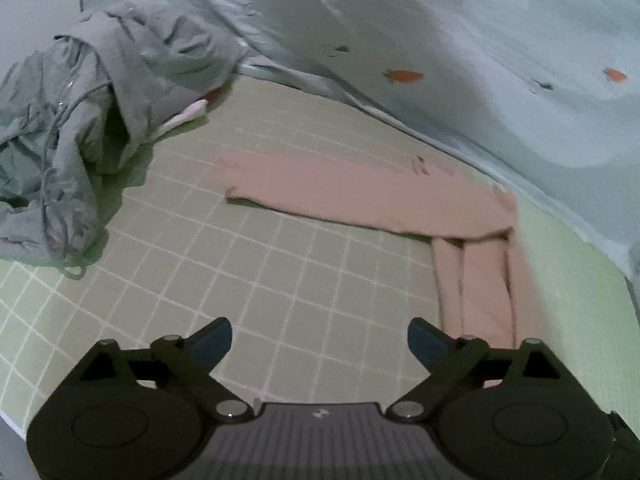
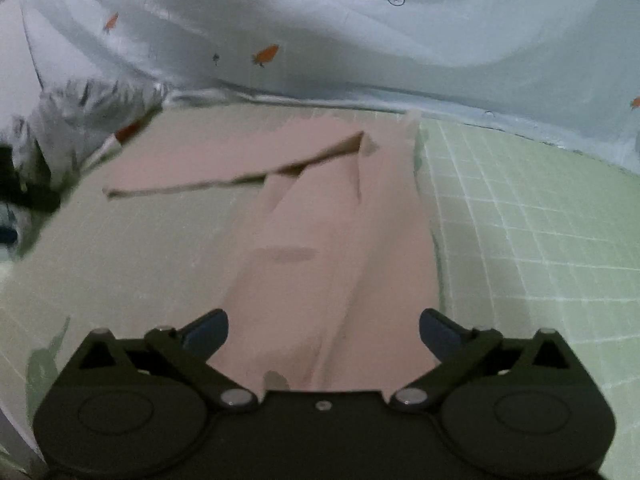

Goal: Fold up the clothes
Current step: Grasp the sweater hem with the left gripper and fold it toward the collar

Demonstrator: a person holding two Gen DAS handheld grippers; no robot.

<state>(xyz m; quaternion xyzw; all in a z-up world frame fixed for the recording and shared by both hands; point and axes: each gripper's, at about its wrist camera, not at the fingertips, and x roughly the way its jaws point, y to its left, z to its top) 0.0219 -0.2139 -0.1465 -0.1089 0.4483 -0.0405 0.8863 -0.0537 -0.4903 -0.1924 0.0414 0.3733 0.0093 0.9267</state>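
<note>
A pink garment [image 1: 360, 196] lies flat on the green checked sheet [image 1: 240, 272], with one part stretched to the left and one folded part running toward me at the right. My left gripper [image 1: 320, 340] is open and empty above bare sheet, left of the near pink part. In the right wrist view the pink garment [image 2: 328, 248] runs straight ahead. My right gripper [image 2: 324, 328] is open and empty, its jaws wide apart over the near end of the garment.
A crumpled grey garment pile [image 1: 92, 120] sits at the far left, also in the right wrist view [image 2: 80, 120]. A pale blue printed sheet [image 1: 440, 40] rises along the back [image 2: 360, 40]. The green checked sheet [image 2: 540, 220] extends to the right.
</note>
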